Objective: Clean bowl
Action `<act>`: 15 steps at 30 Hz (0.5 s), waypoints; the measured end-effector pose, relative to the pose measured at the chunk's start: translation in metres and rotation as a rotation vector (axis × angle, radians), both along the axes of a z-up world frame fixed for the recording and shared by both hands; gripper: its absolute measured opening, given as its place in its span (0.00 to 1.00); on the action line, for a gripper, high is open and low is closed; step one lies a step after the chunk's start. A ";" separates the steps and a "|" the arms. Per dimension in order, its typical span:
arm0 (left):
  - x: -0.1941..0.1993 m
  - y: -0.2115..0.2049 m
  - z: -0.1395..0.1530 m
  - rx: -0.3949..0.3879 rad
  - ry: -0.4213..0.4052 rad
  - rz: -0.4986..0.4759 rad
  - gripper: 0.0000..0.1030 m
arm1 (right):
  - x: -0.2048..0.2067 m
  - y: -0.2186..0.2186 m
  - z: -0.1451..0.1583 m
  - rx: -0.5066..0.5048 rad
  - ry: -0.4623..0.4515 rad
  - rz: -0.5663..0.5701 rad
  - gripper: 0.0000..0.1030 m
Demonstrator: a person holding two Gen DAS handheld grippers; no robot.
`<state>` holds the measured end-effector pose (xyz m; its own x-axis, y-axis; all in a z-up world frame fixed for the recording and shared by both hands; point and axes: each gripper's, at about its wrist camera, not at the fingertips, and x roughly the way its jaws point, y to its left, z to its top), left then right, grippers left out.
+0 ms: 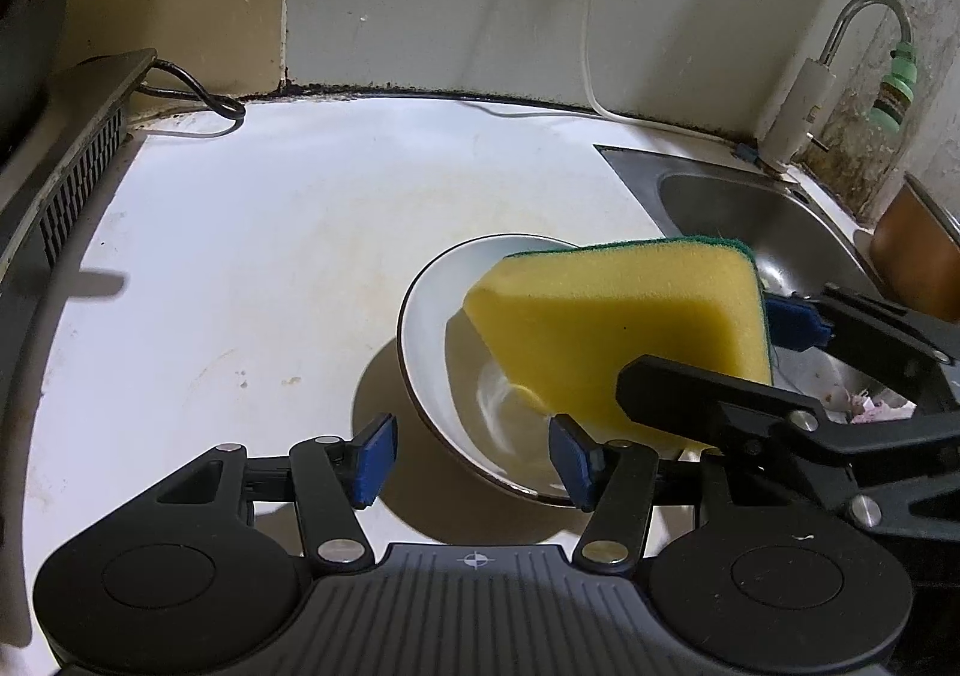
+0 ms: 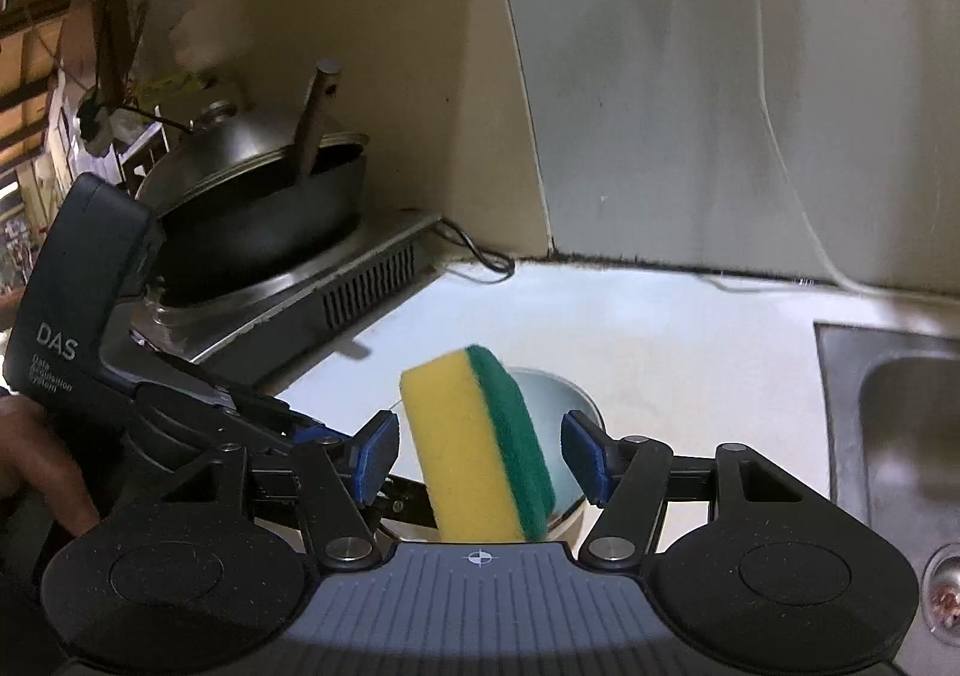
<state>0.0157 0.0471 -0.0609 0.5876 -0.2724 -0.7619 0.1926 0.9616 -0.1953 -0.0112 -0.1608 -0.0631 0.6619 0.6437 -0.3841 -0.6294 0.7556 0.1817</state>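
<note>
A white bowl (image 1: 432, 328) with a dark rim sits on the white counter (image 1: 240, 256) beside the sink. My left gripper (image 1: 472, 460) straddles its near rim. One pad is inside the bowl, the other is outside and clear of the wall, so the jaws stand open. A yellow sponge (image 1: 618, 328) with a green scouring side hangs over the bowl's right half, and my right gripper (image 1: 714, 349) is shut on it. In the right wrist view the sponge (image 2: 462, 448) stands on edge between the right gripper's (image 2: 483, 457) pads. The bowl (image 2: 558, 394) shows behind it.
A steel sink (image 1: 750, 208) with a faucet (image 1: 798, 105) lies to the right, with food scraps (image 1: 870, 406) in it. A cooker (image 2: 360, 280) carrying a lidded dark pan (image 2: 258, 220) stands at the left. Cables (image 1: 198, 99) run along the wall. A hand (image 2: 36, 466) holds the left gripper's housing (image 2: 84, 280).
</note>
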 end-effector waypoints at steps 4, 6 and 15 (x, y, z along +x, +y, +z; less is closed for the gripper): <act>0.000 0.000 0.000 0.002 0.000 0.002 0.57 | -0.002 -0.001 0.000 0.007 -0.004 0.003 0.59; 0.000 0.001 -0.001 0.002 0.003 0.006 0.57 | -0.001 0.000 0.000 -0.002 -0.002 0.004 0.59; -0.003 -0.002 0.002 0.005 -0.024 -0.016 0.57 | -0.002 0.008 0.010 -0.117 -0.085 0.010 0.32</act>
<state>0.0129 0.0451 -0.0589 0.6011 -0.2776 -0.7495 0.2120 0.9595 -0.1853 -0.0137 -0.1532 -0.0532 0.6890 0.6045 -0.3997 -0.6461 0.7622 0.0390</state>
